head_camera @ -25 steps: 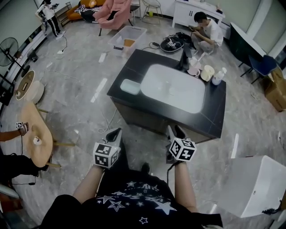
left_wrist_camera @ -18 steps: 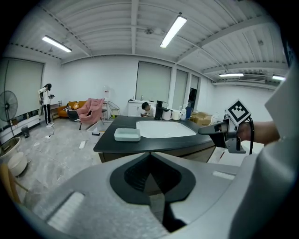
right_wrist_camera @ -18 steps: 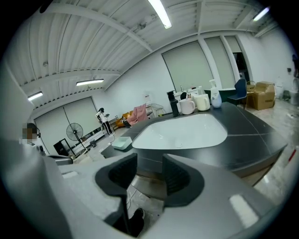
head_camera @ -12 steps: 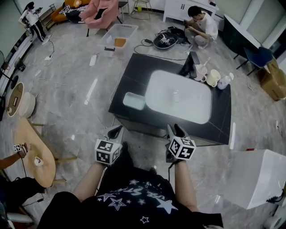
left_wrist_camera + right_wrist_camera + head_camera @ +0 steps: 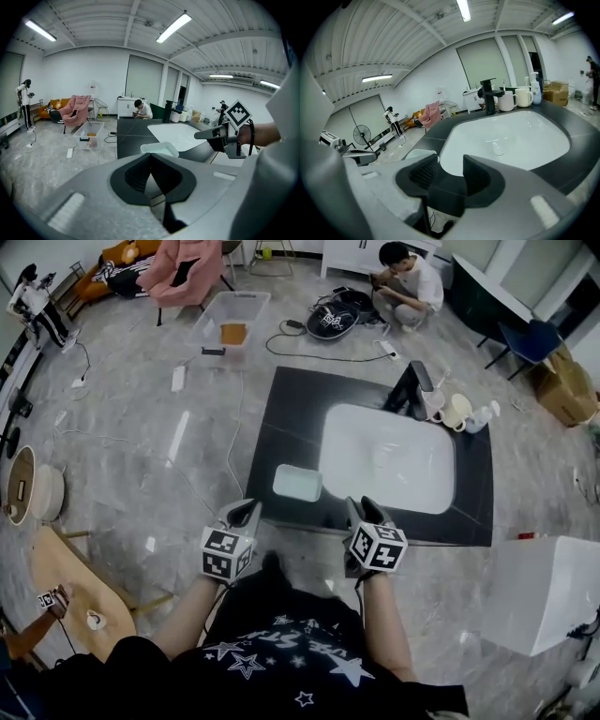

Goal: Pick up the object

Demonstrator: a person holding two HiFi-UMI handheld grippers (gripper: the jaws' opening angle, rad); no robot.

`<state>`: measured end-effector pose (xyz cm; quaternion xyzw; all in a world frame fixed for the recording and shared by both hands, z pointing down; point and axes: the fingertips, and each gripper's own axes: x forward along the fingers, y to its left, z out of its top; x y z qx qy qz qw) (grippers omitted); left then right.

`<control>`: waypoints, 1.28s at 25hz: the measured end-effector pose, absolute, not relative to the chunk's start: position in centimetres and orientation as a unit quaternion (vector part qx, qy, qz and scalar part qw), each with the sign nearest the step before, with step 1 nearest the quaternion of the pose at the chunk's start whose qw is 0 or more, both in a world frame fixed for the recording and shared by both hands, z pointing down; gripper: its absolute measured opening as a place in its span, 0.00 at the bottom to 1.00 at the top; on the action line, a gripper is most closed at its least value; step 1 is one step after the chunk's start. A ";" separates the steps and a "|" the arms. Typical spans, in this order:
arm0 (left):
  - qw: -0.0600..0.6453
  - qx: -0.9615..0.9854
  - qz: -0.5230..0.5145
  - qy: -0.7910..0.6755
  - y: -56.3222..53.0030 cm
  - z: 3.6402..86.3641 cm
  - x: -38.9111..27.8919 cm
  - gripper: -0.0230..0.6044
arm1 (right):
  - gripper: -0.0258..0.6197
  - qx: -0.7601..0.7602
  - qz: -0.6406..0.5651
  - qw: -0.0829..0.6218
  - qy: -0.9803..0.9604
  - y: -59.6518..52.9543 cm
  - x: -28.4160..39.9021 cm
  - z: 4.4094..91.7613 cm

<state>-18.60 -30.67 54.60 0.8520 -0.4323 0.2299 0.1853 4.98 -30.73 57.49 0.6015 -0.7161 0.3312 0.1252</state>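
Note:
A black counter (image 5: pixel 291 418) carries a white sink basin (image 5: pixel 389 457) with a black faucet (image 5: pixel 412 388) behind it. A small pale rectangular dish (image 5: pixel 298 483) lies on the counter's near left part; it also shows in the left gripper view (image 5: pixel 159 148) and the right gripper view (image 5: pixel 418 154). My left gripper (image 5: pixel 246 514) hovers just short of the counter's front edge, left of the dish, shut and empty (image 5: pixel 150 161). My right gripper (image 5: pixel 363 512) hangs at the front edge right of the dish, open with nothing between its pads (image 5: pixel 450 171).
Mugs (image 5: pixel 456 411) and a bottle (image 5: pixel 483 415) stand at the counter's far right corner. A person (image 5: pixel 405 277) crouches beyond it near a bag and cables. A clear bin (image 5: pixel 225 320), a white box (image 5: pixel 544 592) and a round wooden table (image 5: pixel 80 592) stand on the floor.
The view has moved forward: the counter and dish are now much nearer, and both grippers have come up to the counter's front edge. Neither jaw state looks changed.

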 end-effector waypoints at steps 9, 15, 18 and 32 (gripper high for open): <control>0.193 0.866 0.233 -0.399 -34.6 55.8 -20.8 0.05 | 0.31 0.610 0.342 0.138 -0.702 -33.2 1.0 58.4; 0.197 0.874 0.238 -0.374 -35.5 56.9 -21.6 0.05 | 0.31 0.614 0.349 0.154 -0.691 -34.4 -1.4 59.6; 0.202 0.876 0.238 -0.368 -36.0 57.3 -22.2 0.05 | 0.31 0.623 0.357 0.166 -0.676 -34.7 -1.9 60.5; 0.215 0.879 0.242 -0.351 -37.0 58.4 -23.2 0.05 | 0.19 0.629 0.391 0.233 -0.630 -34.9 -3.2 63.9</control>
